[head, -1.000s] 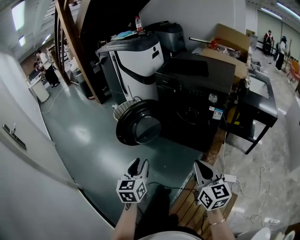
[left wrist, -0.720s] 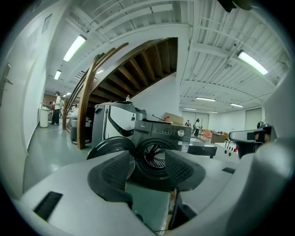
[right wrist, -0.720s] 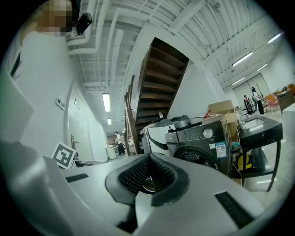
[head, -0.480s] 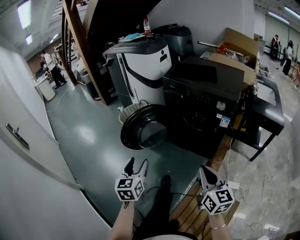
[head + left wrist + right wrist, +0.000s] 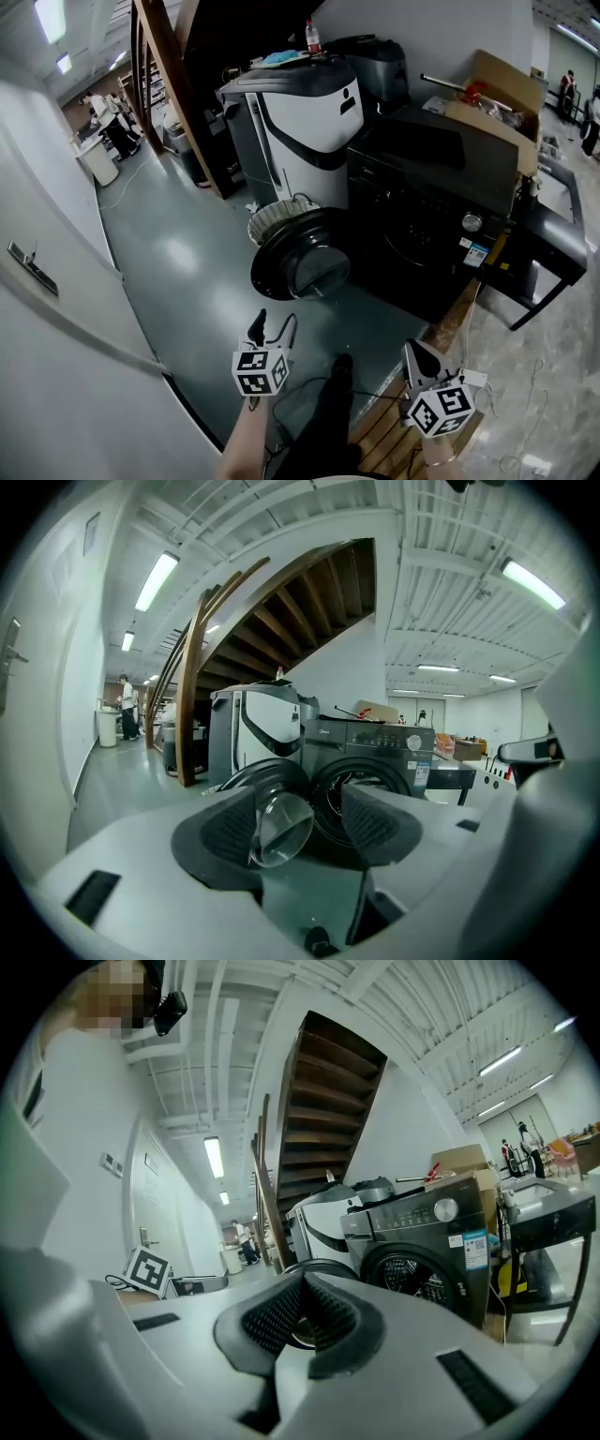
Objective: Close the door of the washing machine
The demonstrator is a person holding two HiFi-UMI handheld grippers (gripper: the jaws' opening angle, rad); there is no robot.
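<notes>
The black front-loading washing machine [image 5: 427, 202] stands ahead of me, its round door [image 5: 302, 264] swung open to the left over the green floor. My left gripper [image 5: 272, 325] is held low, short of the door; its jaws have just been opening and stand open with nothing between them. In the left gripper view the door's glass bowl [image 5: 278, 827] and the drum opening [image 5: 361, 794] show beyond the left gripper [image 5: 300, 822]. My right gripper [image 5: 415, 353] is shut and empty. In the right gripper view the right gripper [image 5: 302, 1309] points at the washing machine [image 5: 422, 1251].
A white and black machine [image 5: 300, 117] stands left of the washer, with a white ribbed basket [image 5: 270, 222] at its foot. A cardboard box [image 5: 492, 98] lies on the washer, a black table [image 5: 553, 234] to its right. Wooden boards [image 5: 389, 427] lie underfoot. A wall [image 5: 56, 319] runs along the left.
Both grippers have moved forward toward the washing machine, which now looks nearer. The left gripper's jaws have spread apart. The right gripper stays shut.
</notes>
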